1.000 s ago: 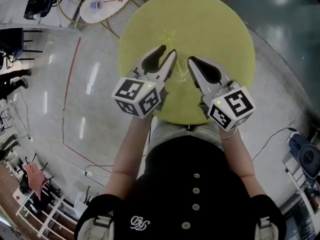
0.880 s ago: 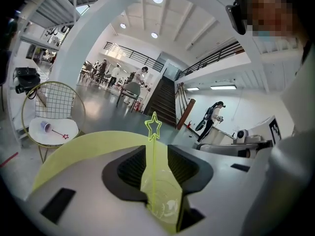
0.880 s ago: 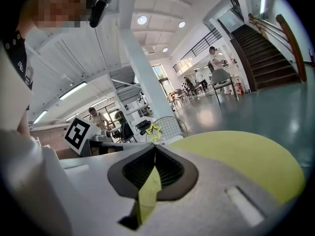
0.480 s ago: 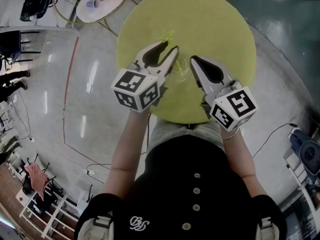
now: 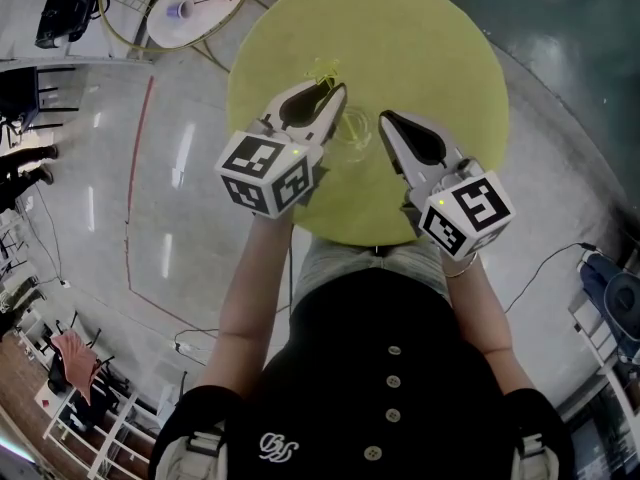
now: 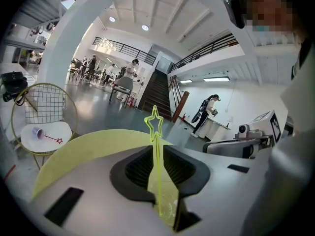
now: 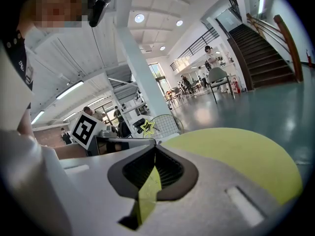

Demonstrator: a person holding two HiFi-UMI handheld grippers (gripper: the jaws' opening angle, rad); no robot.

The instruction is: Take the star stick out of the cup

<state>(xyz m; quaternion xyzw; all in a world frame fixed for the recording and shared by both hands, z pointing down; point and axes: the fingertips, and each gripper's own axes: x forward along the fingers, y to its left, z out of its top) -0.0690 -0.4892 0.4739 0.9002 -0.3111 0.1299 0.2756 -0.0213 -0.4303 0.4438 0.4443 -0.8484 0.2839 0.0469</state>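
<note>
A clear cup [image 5: 357, 134] stands on the round yellow table [image 5: 430, 48]. A yellow star stick [image 5: 326, 69] leans out of it to the far left. My left gripper [image 5: 333, 89] reaches over the cup. In the left gripper view the star stick [image 6: 155, 123] runs up between the jaws of the left gripper [image 6: 157, 148]. They are closing, with a slim gap still beside the stick. My right gripper [image 5: 385, 118] rests at the cup's right rim, jaws together. In the right gripper view the star [image 7: 147, 127] shows just past the right gripper [image 7: 155, 149].
A wire-backed chair [image 5: 205, 23] stands on the floor at the far left. On its white seat lie a small cup [image 5: 180, 10] and a red star stick [image 5: 212, 0]. A black bag [image 5: 62, 10] lies beyond it. People stand far off in the hall.
My left gripper has moved forward over the cup. The star stick now stands between its jaws, and they have narrowed. The right gripper has barely shifted.
</note>
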